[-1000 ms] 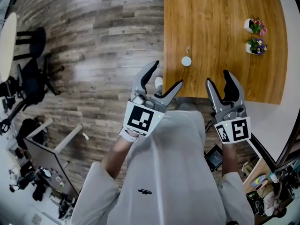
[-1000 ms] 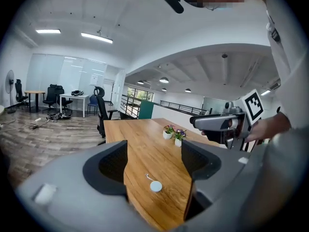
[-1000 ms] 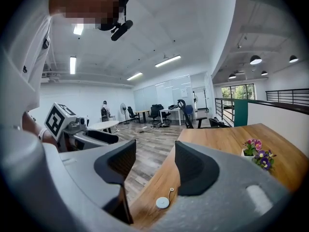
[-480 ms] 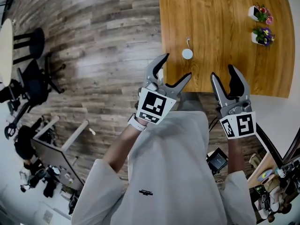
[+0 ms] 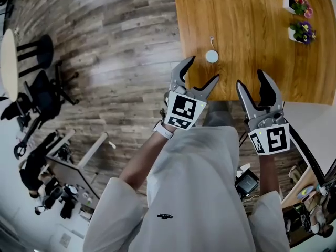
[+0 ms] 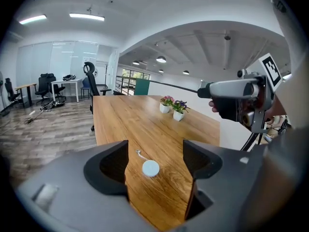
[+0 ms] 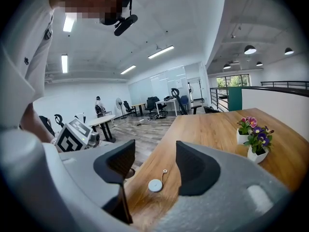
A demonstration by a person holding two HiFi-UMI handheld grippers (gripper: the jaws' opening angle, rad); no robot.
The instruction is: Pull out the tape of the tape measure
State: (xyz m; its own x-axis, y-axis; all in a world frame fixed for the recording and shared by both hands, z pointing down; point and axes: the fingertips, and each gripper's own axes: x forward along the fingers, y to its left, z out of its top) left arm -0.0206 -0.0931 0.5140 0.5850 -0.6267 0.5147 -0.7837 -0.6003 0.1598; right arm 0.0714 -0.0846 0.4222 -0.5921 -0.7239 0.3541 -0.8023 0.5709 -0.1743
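Here, tape measure near table edge, flower pots well apart

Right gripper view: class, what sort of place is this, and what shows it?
Likely an open-plan office: office chairs at desks, strip ceiling lights, and a long wooden table.

open wood surrounds the tape measure on the table. the flower pots stand well apart, far right.
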